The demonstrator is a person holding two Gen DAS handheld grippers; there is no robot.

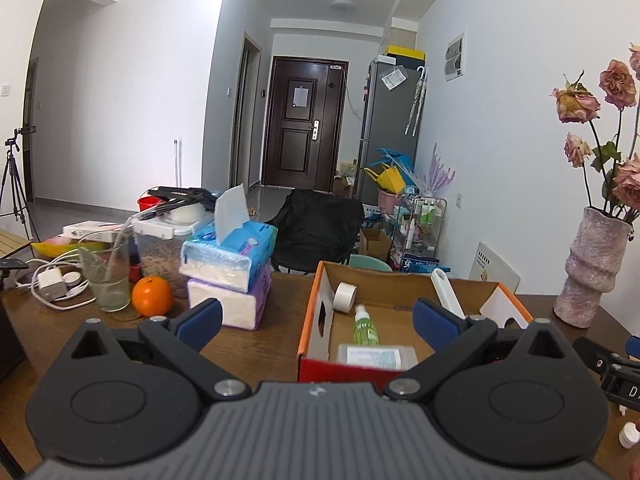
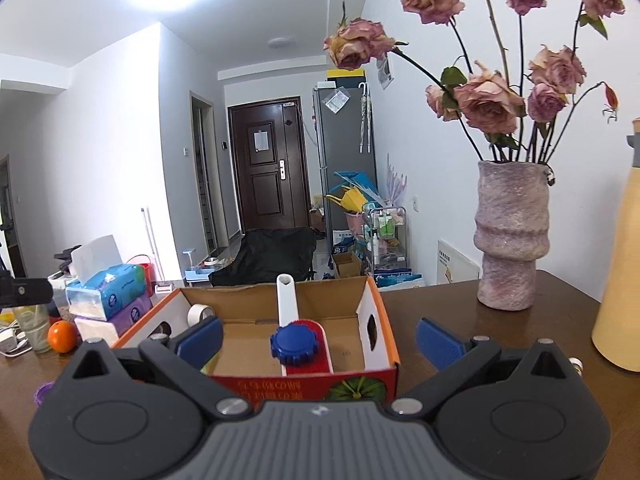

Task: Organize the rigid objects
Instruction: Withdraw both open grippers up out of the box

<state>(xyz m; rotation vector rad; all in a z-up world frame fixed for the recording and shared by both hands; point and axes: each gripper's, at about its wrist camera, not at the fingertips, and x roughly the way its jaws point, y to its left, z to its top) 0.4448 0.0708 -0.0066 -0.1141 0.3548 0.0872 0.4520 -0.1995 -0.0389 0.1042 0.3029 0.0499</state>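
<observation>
An open cardboard box (image 1: 316, 304) with orange-edged flaps stands on the brown table; it also shows in the right wrist view (image 2: 384, 320). Inside lie a white tape roll (image 1: 345, 297), a green spray bottle (image 1: 365, 325), a clear flat pack (image 1: 376, 356) and a white-handled lint brush (image 1: 447, 292). In the right wrist view the brush (image 2: 289, 300) has a red pad, and a blue ridged cap (image 2: 294, 343) sits on it. My left gripper (image 1: 318, 324) is open and empty before the box. My right gripper (image 2: 320, 340) is open and empty, just before the box's front wall.
Stacked tissue packs (image 1: 228, 272), an orange (image 1: 152, 296), a glass (image 1: 110, 276) and chargers (image 1: 52, 284) stand left of the box. A pink vase of dried roses (image 2: 510, 240) and a yellow jug (image 2: 618, 280) stand right. A small white bottle cap (image 1: 628, 436) lies near the right edge.
</observation>
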